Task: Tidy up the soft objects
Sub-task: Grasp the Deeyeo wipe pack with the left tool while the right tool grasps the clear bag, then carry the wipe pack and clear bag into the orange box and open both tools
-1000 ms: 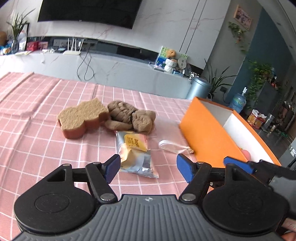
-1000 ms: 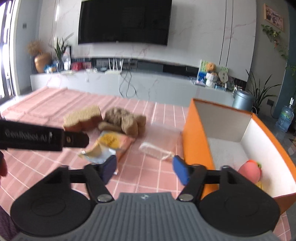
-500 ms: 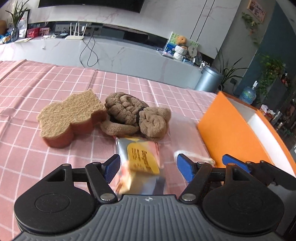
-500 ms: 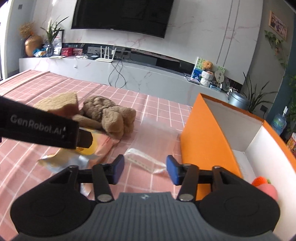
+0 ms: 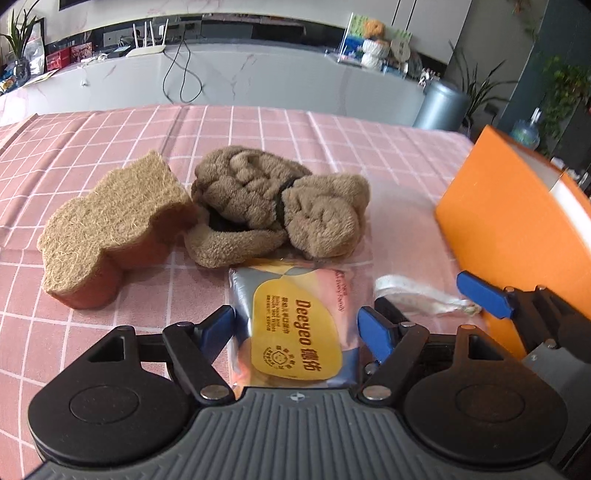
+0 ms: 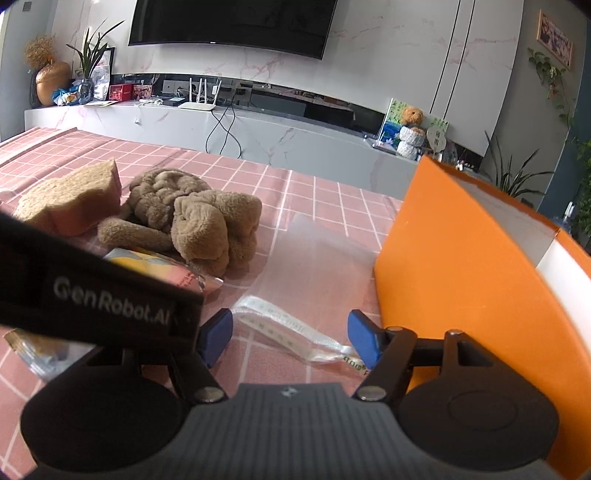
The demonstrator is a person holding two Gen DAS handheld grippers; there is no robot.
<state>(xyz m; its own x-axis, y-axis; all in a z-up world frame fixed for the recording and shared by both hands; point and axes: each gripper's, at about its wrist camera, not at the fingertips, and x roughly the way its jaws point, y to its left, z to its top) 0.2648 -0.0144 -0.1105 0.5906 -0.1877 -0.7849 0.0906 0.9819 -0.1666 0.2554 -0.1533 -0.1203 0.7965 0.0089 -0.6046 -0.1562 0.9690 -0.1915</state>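
Pink cloth with white squares covers the tabletop (image 5: 110, 147), and behind it a long grey shelf runs under a big black TV (image 6: 232, 22).

On the cloth sits a brown sponge (image 5: 110, 229) with a wavy edge. Right beside it, touching it, lies a fluffy brown towel (image 5: 280, 206) all bunched up. Just in front of the towel lies a shiny wet wipes pack (image 5: 295, 332) with a yellow label. Its far end touches the towel.

The left tongs (image 5: 295, 328) are down low with their blue tips spread wide. The wipes pack lies between the two tips. The tips are very near the sides of the pack, but they are not squeezing it.

A clear plastic bag (image 6: 314, 258) lies flat on the cloth between the towel and a big orange box (image 6: 461, 266). The bag has a white strip at its near end. The right tongs (image 6: 291, 336) are spread wide too, and the white strip of the bag sits between their blue tips. They hold nothing.

The orange box stands on the right side of the tabletop. It is white inside. In the left camera, a blue tip of the right tongs shows just in front of the box. In the right camera, the black side of the left tongs crosses the left part of the view and hides much of the wipes pack.
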